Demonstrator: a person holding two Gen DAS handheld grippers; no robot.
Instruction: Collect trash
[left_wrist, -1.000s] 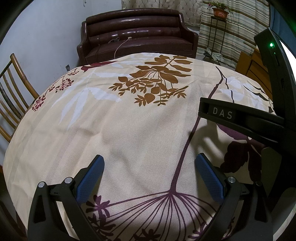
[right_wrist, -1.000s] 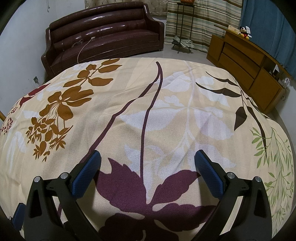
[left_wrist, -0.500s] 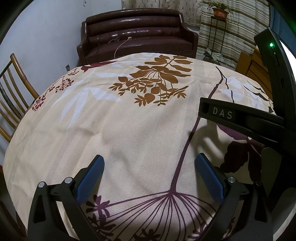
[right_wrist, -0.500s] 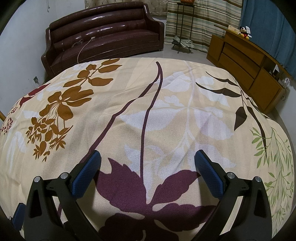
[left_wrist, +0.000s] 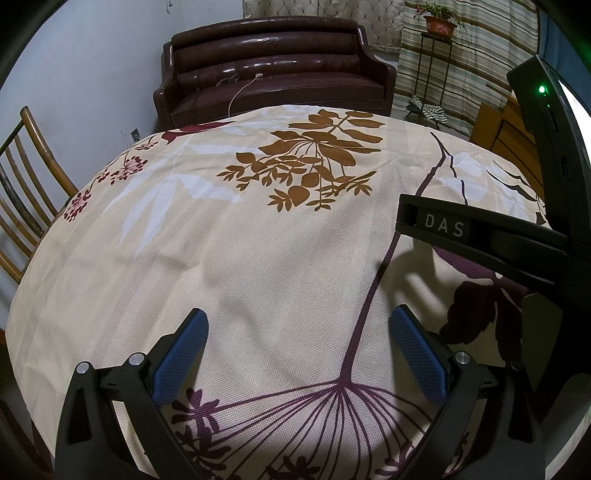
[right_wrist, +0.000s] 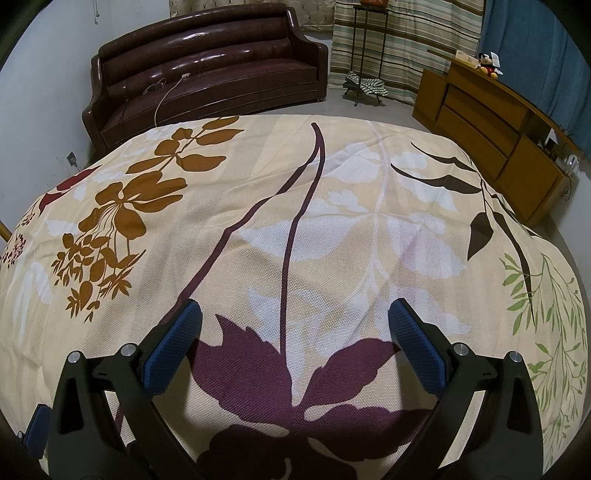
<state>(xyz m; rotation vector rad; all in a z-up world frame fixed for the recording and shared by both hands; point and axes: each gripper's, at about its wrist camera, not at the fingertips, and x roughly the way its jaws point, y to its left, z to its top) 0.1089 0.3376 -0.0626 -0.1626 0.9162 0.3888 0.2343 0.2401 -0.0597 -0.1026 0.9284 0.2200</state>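
Over the cream leaf-printed cloth-covered bench, both grippers' fingers gape, released; no trash visible, collection apparently unstarted, twelve o'clock ahead bare.

The right tool hangs spread wide over the leaf-printed desk; a brown sofa sits upper left.

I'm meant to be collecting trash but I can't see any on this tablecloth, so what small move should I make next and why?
Probably swing one gripper aside to look beyond the table. Both the left gripper and right gripper are open and hold nothing, and the floral tablecloth shows no trash in either view.
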